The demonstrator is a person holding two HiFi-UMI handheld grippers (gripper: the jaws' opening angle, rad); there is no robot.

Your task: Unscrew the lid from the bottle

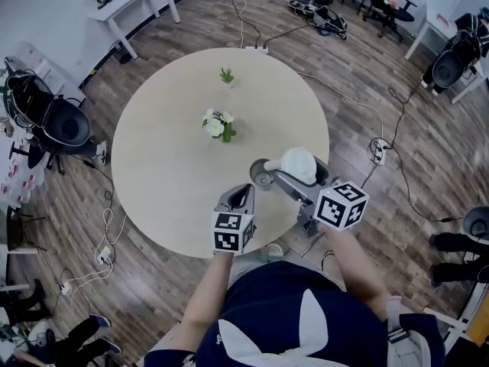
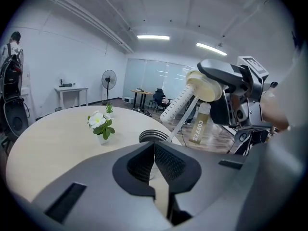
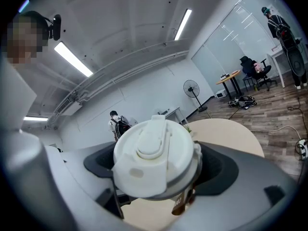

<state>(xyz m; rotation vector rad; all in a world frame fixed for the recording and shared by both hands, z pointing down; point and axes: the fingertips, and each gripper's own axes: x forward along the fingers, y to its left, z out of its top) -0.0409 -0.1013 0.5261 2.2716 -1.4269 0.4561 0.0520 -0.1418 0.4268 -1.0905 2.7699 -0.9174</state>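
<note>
Right gripper (image 1: 302, 178) clamps the white flip-top lid (image 3: 154, 160) over the round table (image 1: 176, 167)'s near edge — left gripper (image 2: 155, 163) jaws fully together, empty.

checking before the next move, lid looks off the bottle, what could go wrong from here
1. The lid, held tilted in the right gripper, carries a straw whose tip sits by the bottle mouth. A sideways pull might snag and tip the bottle.
2. The left gripper has its fingers shut on nothing, so the bottle stands unheld, fairly near the table edge.
</note>
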